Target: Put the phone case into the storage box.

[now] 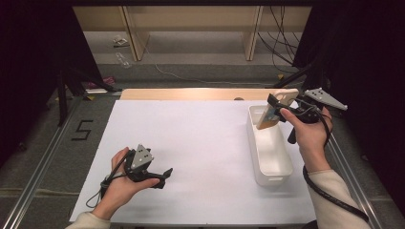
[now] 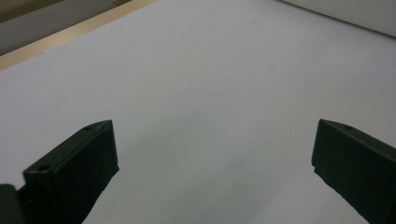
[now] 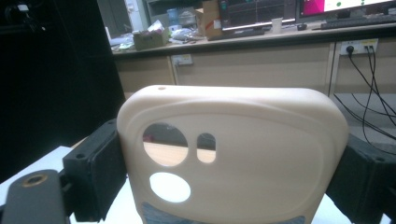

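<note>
Phone case (image 3: 233,154), beige with round and oval camera cut-outs, sits clamped by its two long edges between the black pads of the right gripper (image 1: 276,110); in the right gripper view both pads press flat against the sides of the case, so this gripper is closed on it. From the high view the case (image 1: 274,109) is held tilted above the far end of a white rectangular bin (image 1: 279,167), which stands at the right side of the surface (image 1: 200,143); whether the lower edge of the case touches the bin's rim cannot be told. A bluish patch shows at the bottom of the case, too blurred to read. No brand or lettering can be made out on the case itself.

The left gripper (image 1: 165,175) lies low near the front left of the white surface, held in the person's left hand (image 1: 117,183), well apart from the bin. In the left gripper view its jaws stand wide apart with nothing between them, only bare white sheet beneath.

Readable writing is scarce: a black figure "5" (image 1: 82,130) is marked on the grey floor left of the surface. Monitors (image 3: 261,11) on a counter behind the case show coloured screens, but their text is too small to read
</note>
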The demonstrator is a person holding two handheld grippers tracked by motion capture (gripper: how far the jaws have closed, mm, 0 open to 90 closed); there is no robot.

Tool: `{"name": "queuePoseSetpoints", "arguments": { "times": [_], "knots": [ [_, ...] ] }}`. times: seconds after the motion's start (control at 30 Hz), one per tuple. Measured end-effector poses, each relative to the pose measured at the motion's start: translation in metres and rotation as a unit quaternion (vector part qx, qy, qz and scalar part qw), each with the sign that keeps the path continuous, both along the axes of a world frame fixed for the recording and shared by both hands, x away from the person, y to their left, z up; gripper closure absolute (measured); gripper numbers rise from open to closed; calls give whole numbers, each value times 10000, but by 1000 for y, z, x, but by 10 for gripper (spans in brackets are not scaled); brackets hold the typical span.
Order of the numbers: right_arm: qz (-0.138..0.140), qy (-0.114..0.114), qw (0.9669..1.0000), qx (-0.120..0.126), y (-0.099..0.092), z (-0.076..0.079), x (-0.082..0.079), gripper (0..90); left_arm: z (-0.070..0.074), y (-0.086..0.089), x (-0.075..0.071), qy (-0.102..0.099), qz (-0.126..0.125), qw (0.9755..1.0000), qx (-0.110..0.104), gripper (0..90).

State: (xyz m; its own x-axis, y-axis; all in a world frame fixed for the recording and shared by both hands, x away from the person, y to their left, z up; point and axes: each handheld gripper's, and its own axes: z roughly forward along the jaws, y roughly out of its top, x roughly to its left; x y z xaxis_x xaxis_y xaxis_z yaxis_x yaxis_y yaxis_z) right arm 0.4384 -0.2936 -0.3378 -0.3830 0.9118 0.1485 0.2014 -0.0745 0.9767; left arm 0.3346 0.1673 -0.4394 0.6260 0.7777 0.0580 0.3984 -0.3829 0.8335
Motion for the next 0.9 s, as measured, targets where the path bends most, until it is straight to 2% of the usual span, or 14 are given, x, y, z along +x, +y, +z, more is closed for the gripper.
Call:
{"name": "queuePoseSetpoints", "arguments": {
  "times": [0.9],
  "knots": [
    [-143,167,9991,-360,9,-5,16,122,1,1,0,-7,6,10000,-26,0]
  ]
}}
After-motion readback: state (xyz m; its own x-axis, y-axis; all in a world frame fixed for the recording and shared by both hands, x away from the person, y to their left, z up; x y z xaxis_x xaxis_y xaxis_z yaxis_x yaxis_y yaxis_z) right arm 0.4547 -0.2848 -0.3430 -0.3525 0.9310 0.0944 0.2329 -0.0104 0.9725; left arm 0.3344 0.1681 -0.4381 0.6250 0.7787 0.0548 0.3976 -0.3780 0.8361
